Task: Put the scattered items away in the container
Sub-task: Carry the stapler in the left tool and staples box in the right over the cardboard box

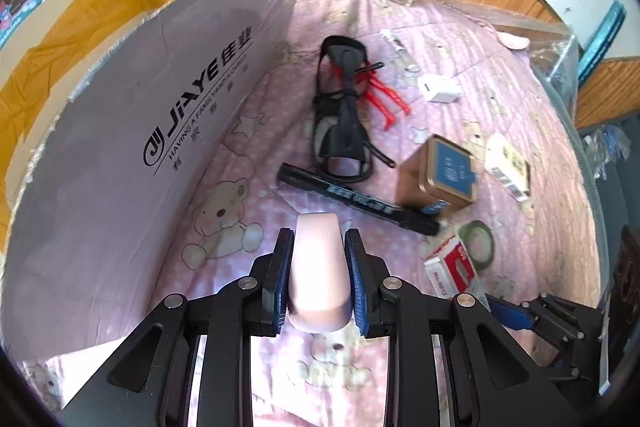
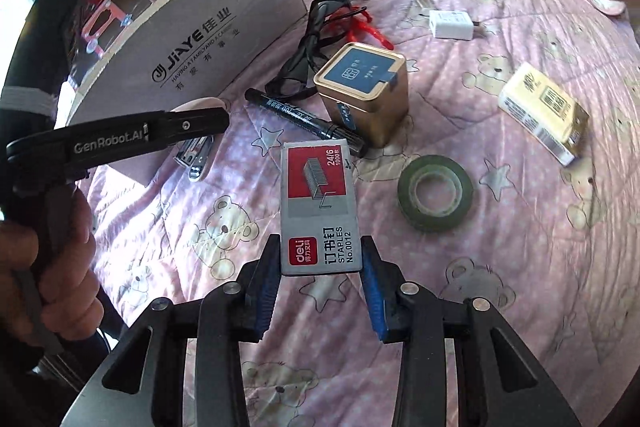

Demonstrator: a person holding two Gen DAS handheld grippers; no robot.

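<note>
Now we have both pickups made: our left gripper [image 1: 316,279] pinches a pale pink block [image 1: 318,267], and our right gripper [image 2: 320,263] clamps the staples box [image 2: 318,207] by its near end. Both loads hang over the bear-print quilt [image 2: 520,267], near its front edge. The cardboard box [image 1: 140,131] stands open along the quilt's left side. Next, we judge, each load must clear that tall wall before we let go inside.

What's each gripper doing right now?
Left gripper: shut on the pink block.
Right gripper: shut on the staples box.
</note>
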